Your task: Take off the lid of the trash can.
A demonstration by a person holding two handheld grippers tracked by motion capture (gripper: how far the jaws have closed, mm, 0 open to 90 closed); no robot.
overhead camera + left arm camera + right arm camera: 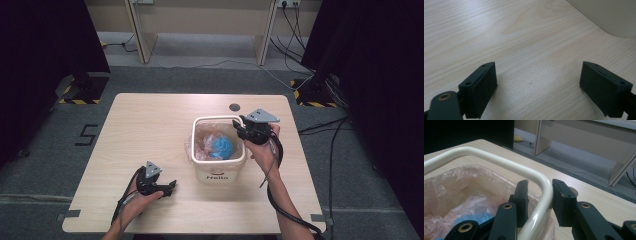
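Step in hand, by the look of it: taking hold of the ring (215,119) that pins the bag (204,142) to the bin (218,172)

Right gripper (243,131): astride the ring's far right corner, one jaw inside against the bag, the other touching the outside of the tube. Cannot tell whether clenched hard or merely closing on it.

Left gripper (170,187): released, jaws wide apart, low over bare wood just beside the bin's near left corner, grasping nothing.

To do it well:
- Seat the tube deep between the jaws before squeezing; round and glossy, so likely to slip from the tips
- Keep the inner jaw off the thin film, or expect a pinch and a tear
- Pull straight up and level; held at one corner only, prone to cocking and jamming on the rim
- Bring the left gripper against the bin's wall to steady it, since a light bin may rise with the ring
- Watch the blue lump (223,147) inside the bag; no need to disturb it

Bin: right of the table's middle, upright, dark lettering on its near face.

Surface: pale wood-grain table (150,130), a round cable hole (234,107) behind the bin.

Room: grey carpet, a taped figure (87,134) on the floor at left, black curtains on both sides, desk legs and loose cables at the back
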